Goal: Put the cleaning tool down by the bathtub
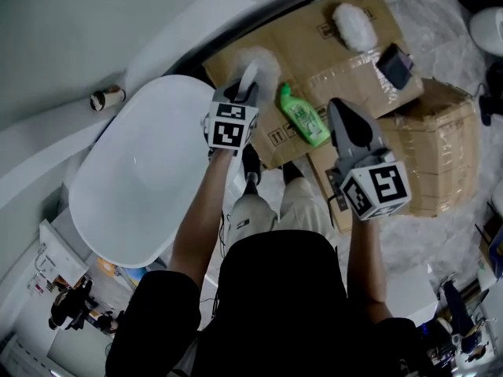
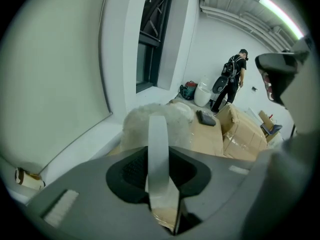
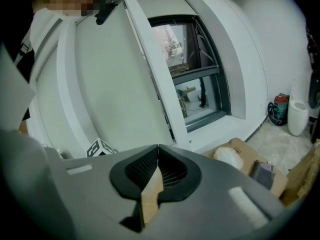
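Left gripper [image 2: 159, 176] pinches the thin, stiff-looking handle of the cleaning tool [image 2: 145, 124], fluffy head at centre frame likely light and soft; right gripper [image 3: 157, 151] closed on nothing.

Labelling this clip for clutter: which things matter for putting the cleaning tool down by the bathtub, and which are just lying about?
Job: fluffy cleaning tool; left gripper, shut on its handle; bathtub.
Lying about: green bottle; second fluffy pad; dark pouch; tape roll; right gripper, shut and empty.
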`<state>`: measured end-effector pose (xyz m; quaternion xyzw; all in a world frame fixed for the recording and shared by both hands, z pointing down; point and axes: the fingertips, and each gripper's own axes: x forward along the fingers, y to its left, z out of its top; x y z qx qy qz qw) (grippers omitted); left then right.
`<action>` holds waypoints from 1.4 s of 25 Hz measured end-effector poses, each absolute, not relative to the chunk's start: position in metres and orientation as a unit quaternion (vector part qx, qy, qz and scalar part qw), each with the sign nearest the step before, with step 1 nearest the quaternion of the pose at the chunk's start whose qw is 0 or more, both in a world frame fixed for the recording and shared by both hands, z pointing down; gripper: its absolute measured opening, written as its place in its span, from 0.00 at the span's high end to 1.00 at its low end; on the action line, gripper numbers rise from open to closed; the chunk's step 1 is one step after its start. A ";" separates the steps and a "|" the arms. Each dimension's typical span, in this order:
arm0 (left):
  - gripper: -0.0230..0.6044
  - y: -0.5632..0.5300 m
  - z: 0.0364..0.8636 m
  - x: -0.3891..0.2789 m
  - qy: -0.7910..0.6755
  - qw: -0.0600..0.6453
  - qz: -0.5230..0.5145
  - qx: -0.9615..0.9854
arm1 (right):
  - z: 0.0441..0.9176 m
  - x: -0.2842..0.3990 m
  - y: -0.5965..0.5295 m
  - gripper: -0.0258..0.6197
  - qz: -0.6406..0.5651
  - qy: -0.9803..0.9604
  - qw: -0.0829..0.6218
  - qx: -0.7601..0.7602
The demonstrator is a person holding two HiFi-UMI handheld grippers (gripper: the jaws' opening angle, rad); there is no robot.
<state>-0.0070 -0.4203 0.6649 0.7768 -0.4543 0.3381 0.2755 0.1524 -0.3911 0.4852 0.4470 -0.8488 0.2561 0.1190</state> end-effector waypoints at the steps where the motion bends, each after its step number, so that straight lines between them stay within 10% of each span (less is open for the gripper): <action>1: 0.83 -0.422 0.670 -0.006 -0.452 0.276 0.343 0.776 | 0.486 0.153 -0.394 0.95 0.256 -0.850 0.120 0.445; 35: 0.82 -0.465 0.803 0.006 -0.415 0.275 0.441 0.747 | 0.524 0.168 -0.413 0.95 0.275 -0.842 0.143 0.440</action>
